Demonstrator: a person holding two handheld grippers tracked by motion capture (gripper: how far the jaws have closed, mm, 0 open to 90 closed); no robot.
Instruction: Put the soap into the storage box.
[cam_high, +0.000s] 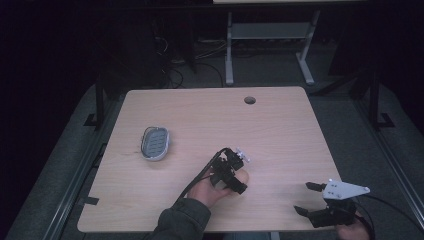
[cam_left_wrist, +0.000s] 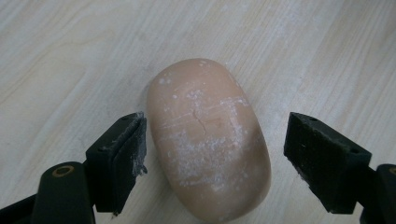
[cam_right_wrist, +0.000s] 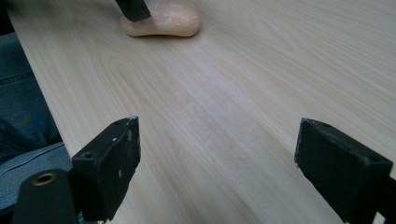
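- Pale wood-grain bench (cam_high: 280, 130) fills the middle of the high view, with dark floor and a grey metal desk frame (cam_high: 270, 45) beyond its far edge.
- Peach-coloured oval bar of soap (cam_left_wrist: 208, 140), dusted with white flecks and showing a fine crack on top, lies flat on the bench near its front edge, a little left of centre.
- Left gripper (cam_left_wrist: 212, 154), held in a hand with a dark green sleeve (cam_high: 182, 220), is over the soap. Its black jaws are spread, one on each side of the bar. The left jaw sits just beside the soap; whether it touches is unclear. The right jaw stands apart from it.
- Right gripper (cam_right_wrist: 217, 172), with a grey three-cornered plate on top, is over the front right corner of the bench, well apart from the soap. Its jaws are spread wide with bare wood between them.
- Grey oval soap dish (cam_high: 154, 143) with a slotted blue inner tray rests on the left part of the bench, well apart from the soap.
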